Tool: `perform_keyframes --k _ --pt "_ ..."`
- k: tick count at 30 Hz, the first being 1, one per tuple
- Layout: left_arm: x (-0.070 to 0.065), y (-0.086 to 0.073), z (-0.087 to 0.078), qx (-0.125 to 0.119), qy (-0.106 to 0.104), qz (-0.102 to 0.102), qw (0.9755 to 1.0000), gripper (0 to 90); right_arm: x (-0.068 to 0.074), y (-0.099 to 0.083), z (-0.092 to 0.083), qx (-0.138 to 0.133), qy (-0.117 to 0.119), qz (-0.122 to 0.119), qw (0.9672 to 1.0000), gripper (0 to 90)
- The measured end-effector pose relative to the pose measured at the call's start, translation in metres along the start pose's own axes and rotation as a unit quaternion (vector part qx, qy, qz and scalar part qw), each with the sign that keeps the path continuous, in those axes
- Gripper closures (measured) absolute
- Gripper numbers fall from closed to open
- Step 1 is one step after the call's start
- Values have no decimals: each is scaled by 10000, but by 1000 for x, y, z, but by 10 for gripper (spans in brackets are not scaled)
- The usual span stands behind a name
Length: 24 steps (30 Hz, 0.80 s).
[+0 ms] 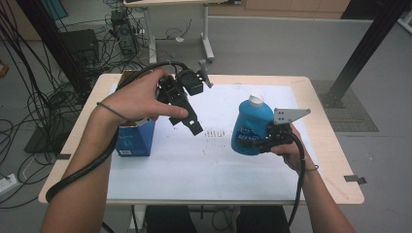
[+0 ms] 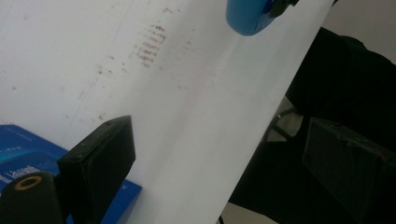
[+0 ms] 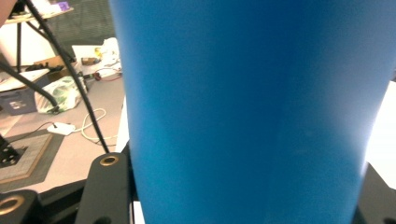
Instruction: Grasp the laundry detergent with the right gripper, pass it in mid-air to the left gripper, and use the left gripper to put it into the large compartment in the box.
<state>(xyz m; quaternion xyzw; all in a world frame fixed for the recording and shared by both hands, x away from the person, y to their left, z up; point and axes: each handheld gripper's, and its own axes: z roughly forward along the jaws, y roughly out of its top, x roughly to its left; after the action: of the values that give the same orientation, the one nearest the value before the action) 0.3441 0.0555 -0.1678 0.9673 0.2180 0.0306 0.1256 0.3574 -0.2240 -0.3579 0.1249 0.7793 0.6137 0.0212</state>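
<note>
A blue bottle (image 1: 251, 127) with a white cap stands slightly tilted over the right half of the white sheet (image 1: 194, 160). My right gripper (image 1: 266, 141) is shut on its lower body from the right side. In the right gripper view the blue bottle (image 3: 252, 112) sits between both black jaws, with the right gripper (image 3: 240, 172) tight against it. My left gripper (image 1: 187, 124) hangs above the sheet's left half, open, with nothing between its fingers. In the left gripper view the left gripper (image 2: 219, 130) stands wide, and the bottle's base (image 2: 250, 16) shows far off at the top.
A blue box (image 1: 136, 138) lies on the sheet under my left hand; the box (image 2: 18, 149) also sits beside the left jaw. The wooden table (image 1: 335, 145) ends close on all sides. Cables, a black post and another table's legs stand on the floor beyond.
</note>
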Motion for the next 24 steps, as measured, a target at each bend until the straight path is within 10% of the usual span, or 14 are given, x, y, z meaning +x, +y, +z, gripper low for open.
perform_keyframes --k 24 --pt "-22 23 -2 410 26 647 9971 95 16 12 31 384 724 -368 9960 418"
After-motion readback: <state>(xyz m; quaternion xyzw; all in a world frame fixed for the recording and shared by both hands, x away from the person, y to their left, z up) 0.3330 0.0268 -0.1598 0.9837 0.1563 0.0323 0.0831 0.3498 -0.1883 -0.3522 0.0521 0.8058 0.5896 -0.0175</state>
